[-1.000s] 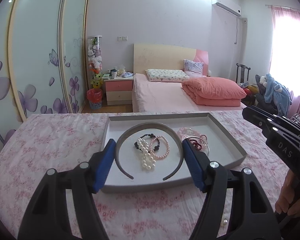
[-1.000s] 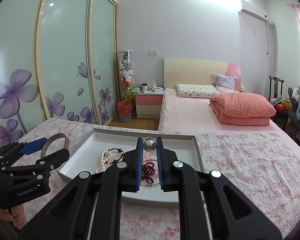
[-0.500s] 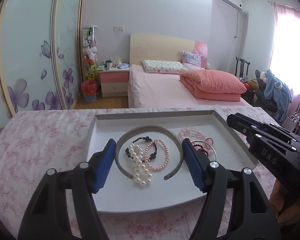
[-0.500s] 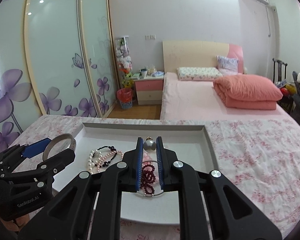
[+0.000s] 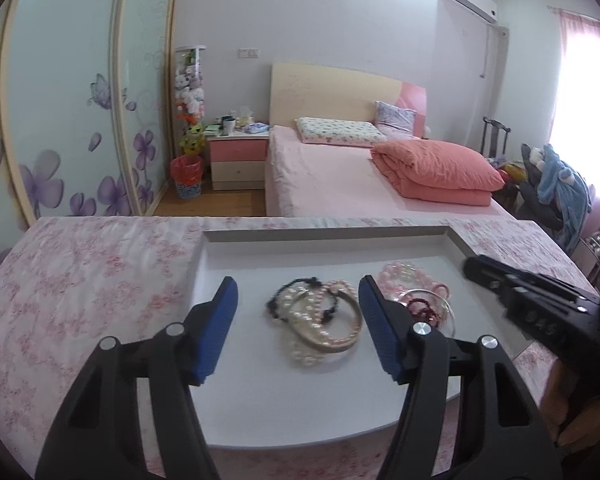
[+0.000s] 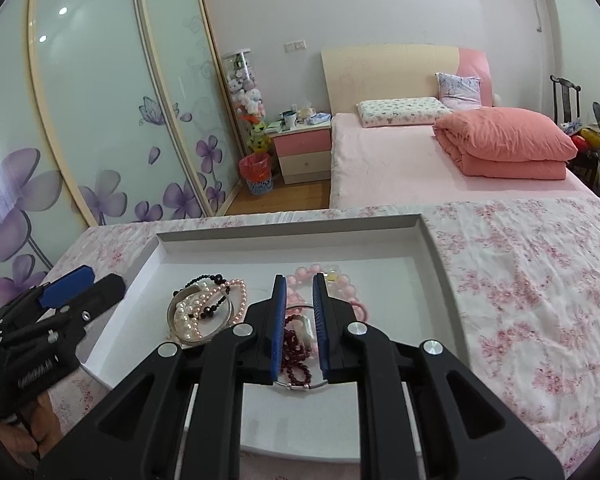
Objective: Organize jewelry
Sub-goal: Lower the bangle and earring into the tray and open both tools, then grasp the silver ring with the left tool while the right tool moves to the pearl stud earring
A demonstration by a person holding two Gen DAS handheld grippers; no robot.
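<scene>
A grey tray (image 5: 324, 236) on the floral cloth holds the jewelry. My left gripper (image 5: 298, 280) hovers over it; its jaws are closing, with nothing between the pads. Just beyond them a grey headband (image 5: 350, 316) lies curled round white pearls (image 5: 312, 320) and black beads (image 5: 296, 284). My right gripper (image 6: 299, 278) hangs low over the tray's right half, its jaws opening to a narrow gap and pressing on nothing. Under that gap lie a dark red bracelet (image 6: 296, 352), a small silver piece (image 6: 306, 328) and a thin silver bangle (image 6: 296, 386). Pink beads (image 6: 340, 284) lie behind.
The tray (image 6: 292, 226) rests on a table covered in pink floral cloth (image 6: 520, 280). Past it are a pink bed (image 5: 340, 176), a nightstand (image 5: 238, 156), a red bin (image 5: 186, 176) and sliding wardrobe doors (image 5: 60, 100). A hand (image 6: 24, 436) holds the left gripper's handle.
The headband has left the left jaws and now lies curled on the pearls. The silver ball has gone from the right tips, which have parted a little. Both grippers came forward over the tray.
</scene>
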